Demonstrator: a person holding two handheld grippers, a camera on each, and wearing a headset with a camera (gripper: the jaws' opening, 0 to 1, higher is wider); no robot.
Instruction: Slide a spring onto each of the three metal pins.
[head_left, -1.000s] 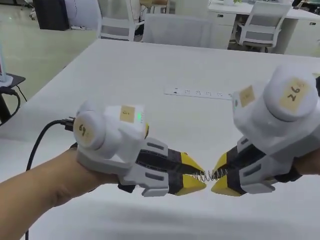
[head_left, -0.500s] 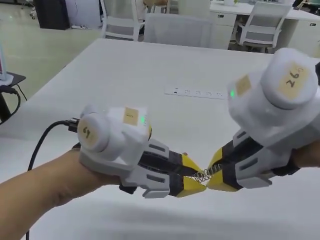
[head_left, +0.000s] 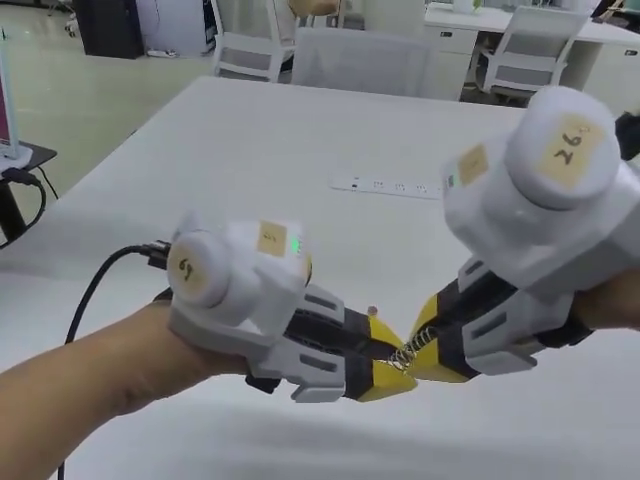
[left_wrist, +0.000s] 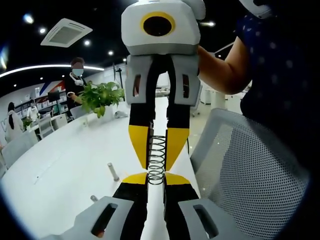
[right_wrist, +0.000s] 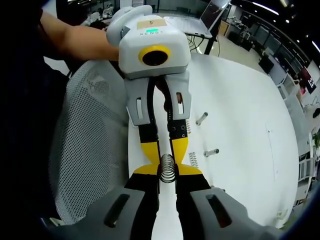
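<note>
Spring (left_wrist: 156, 160) is sitting clamped in the right gripper (head_left: 422, 355) at frame centre. The left gripper (head_left: 392, 368) is pressing its jaws together, contents hidden. Skewed pushing risks buckling.

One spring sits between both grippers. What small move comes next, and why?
Likely nudge the right gripper toward the left gripper along the spring: its jaws pinch the spring, whose other end sits between the left tips. A pin inside: cannot tell.
</note>
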